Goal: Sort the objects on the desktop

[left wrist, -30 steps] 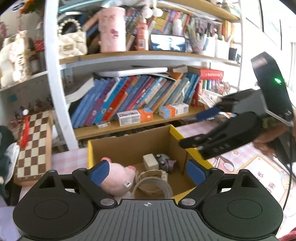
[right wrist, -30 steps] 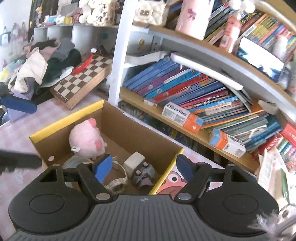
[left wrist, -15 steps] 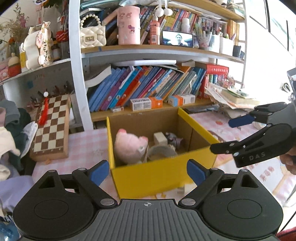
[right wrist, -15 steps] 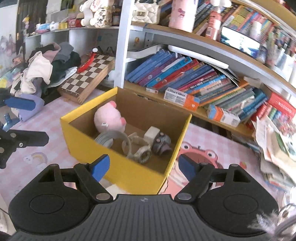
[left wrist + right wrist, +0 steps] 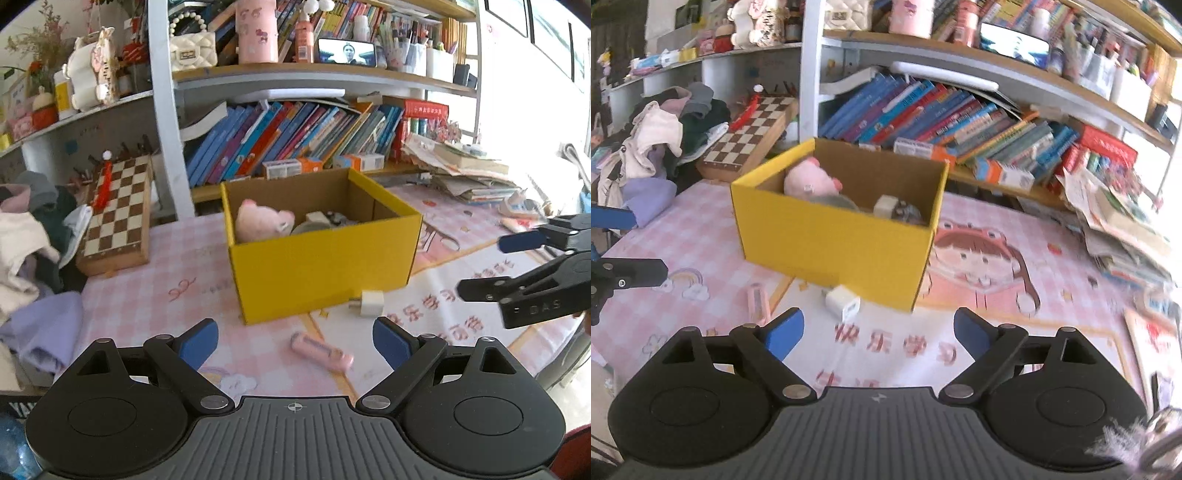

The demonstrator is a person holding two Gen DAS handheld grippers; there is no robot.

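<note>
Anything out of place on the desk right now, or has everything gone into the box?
Two things lie loose on the mat outside the yellow box: a white charger plug against its front wall and a pink tube lying flat nearer the left gripper. Nothing looks spilled or broken.

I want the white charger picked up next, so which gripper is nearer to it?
Right, narrowly. The right gripper sits just short of the charger, slightly to its right. The left gripper hangs back to its left, over the pink tube. Both are empty; the right's jaws are opening.

My blue-padded tongs (image 5: 295, 341) face a yellow box (image 5: 321, 269), pink plush (image 5: 260, 219), white charger (image 5: 370, 303), brown-and-cream checkered chessboard (image 5: 120, 218).
</note>
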